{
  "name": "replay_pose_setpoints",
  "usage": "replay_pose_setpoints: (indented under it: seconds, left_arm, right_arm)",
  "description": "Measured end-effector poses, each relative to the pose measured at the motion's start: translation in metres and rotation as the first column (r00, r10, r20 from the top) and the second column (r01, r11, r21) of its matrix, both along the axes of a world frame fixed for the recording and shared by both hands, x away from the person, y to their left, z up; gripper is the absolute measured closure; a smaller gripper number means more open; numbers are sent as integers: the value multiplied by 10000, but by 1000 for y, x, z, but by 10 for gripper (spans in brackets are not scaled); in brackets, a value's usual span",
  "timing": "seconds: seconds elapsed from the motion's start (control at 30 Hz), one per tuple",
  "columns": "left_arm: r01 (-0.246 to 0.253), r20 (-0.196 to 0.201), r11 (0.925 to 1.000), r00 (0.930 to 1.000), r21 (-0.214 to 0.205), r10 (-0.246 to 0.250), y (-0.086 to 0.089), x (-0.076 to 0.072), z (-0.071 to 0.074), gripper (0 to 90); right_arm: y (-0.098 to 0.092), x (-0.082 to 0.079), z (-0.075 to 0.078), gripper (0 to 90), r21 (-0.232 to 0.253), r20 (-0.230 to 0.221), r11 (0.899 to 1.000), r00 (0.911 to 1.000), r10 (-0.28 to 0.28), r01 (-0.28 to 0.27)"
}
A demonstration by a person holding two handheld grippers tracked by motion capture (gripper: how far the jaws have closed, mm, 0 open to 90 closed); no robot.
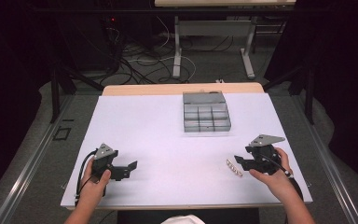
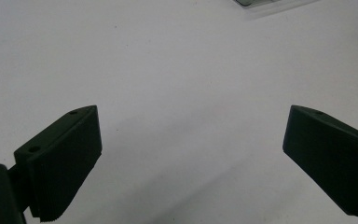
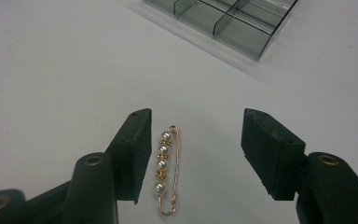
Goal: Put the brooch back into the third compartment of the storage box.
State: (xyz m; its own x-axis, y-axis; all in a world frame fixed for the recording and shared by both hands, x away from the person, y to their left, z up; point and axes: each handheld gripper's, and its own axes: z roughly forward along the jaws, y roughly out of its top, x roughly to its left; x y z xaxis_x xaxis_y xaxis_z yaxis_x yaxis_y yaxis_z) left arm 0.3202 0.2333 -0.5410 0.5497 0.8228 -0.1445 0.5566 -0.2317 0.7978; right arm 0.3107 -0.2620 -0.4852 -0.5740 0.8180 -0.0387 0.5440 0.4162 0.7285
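A pearl pin lies flat on the white tabletop, between the parted jaws of the right gripper, nearer the left one. The left gripper, jaws wide apart, holds nothing. A grey divided box sits beyond.

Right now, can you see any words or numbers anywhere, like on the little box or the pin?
None can be read.
The grey compartment box shows no label.
The pearl pin carries beads, no writing.
The right gripper and left gripper show plain black jaws.
The white table bears no marks.
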Motion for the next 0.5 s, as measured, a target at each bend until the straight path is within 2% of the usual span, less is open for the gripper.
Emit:
replay_pose_setpoints:
  seconds: [0.13,0.3,0.5]
  left_arm:
    - [-5,1,10000,10000,-2,5,0,0,0,42]
    - [30,49,10000,10000,65,-30,0,0,1,42]
    - [25,-65,10000,10000,32,-25,1,0,1,42]
  right_arm:
    - [1,1,-2,434,-24,-282,10000,9996,91,-92]
    - [5,3,-4,462,-481,-517,9987,9985,160,-184]
    - [10,5,-6,490,-719,-791,9962,9959,430,-488]
